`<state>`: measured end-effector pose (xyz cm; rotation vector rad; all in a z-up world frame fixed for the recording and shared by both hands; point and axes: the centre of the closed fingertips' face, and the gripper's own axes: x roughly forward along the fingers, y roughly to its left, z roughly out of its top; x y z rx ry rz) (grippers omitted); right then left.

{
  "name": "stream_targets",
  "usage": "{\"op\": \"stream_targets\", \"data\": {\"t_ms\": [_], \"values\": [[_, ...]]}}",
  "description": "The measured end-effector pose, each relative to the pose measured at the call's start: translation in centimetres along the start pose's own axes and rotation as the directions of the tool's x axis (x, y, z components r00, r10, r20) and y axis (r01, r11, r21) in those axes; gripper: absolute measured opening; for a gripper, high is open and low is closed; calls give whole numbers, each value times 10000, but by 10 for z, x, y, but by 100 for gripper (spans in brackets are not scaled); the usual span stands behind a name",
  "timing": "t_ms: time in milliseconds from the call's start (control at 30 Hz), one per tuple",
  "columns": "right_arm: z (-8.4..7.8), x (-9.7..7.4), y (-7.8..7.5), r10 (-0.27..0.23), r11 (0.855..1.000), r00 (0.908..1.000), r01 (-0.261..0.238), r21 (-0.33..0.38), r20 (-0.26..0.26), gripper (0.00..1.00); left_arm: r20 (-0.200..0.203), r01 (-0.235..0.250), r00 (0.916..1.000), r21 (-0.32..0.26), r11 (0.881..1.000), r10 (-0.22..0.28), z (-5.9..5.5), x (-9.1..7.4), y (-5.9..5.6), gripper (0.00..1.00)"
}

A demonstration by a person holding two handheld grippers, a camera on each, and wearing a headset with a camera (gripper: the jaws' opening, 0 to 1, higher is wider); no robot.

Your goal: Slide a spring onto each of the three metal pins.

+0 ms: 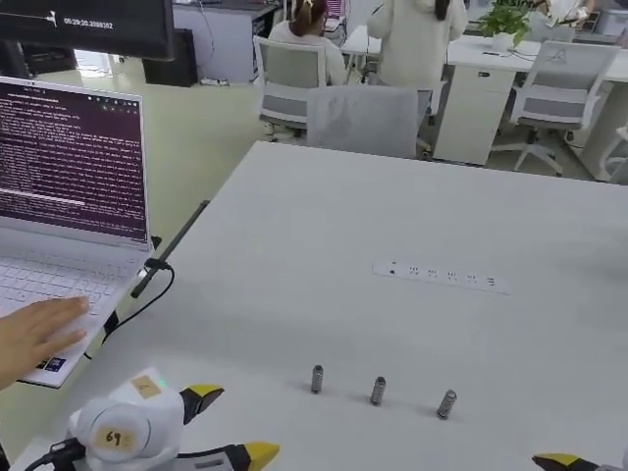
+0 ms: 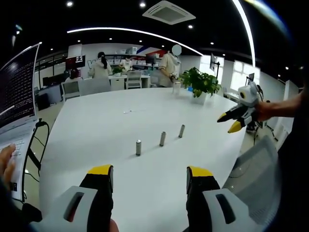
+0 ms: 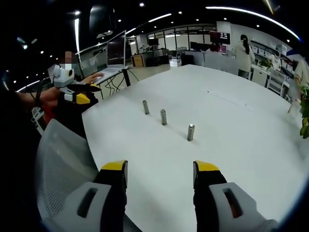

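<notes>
Quick one from us: the three short grey metal pins [image 1: 378, 391] stand in a loose row on the near part of the big white tabletop [image 1: 324, 226], each apart from the next. The left pin [image 1: 317, 379] and the middle one look pretty much upright, while the right pin [image 1: 446, 403] leans a bit. We can make out spring coils [image 3: 191, 132] wound around the right pin and the middle one. The left one is too small for us to call either way.

Neither gripper touches them. The left gripper [image 2: 149, 175] is at the near left of the table, its yellow-tipped jaws spread wide with nothing between them, pointing toward the row. The right gripper [image 3: 161, 168] is off to the near right, also gaping wide and empty. In the head view one of its yellow tips pokes in at the bottom right corner.

Past the pins, a flat white power strip [image 1: 442, 276] lies on the table. Over on the left there's an open silver laptop [image 1: 74, 196] with a screen full of terminal text and a bare hand [image 1: 34, 334] resting flat on its keyboard. A black cable [image 1: 147, 289] runs from the laptop's side. At the far end we see grey office chairs [image 1: 363, 118], people at white desks and a leafy green plant [image 1: 508, 20].
</notes>
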<state>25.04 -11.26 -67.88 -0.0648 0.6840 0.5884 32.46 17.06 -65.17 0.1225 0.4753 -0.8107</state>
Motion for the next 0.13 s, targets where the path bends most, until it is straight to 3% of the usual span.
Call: {"op": "stream_targets", "data": {"t_ms": [133], "values": [[-2, -2, 5, 9, 9999, 10000, -10, 140, 83, 56, 15, 16, 10000, -29, 10000, -16, 0, -1, -2, 57]]}}
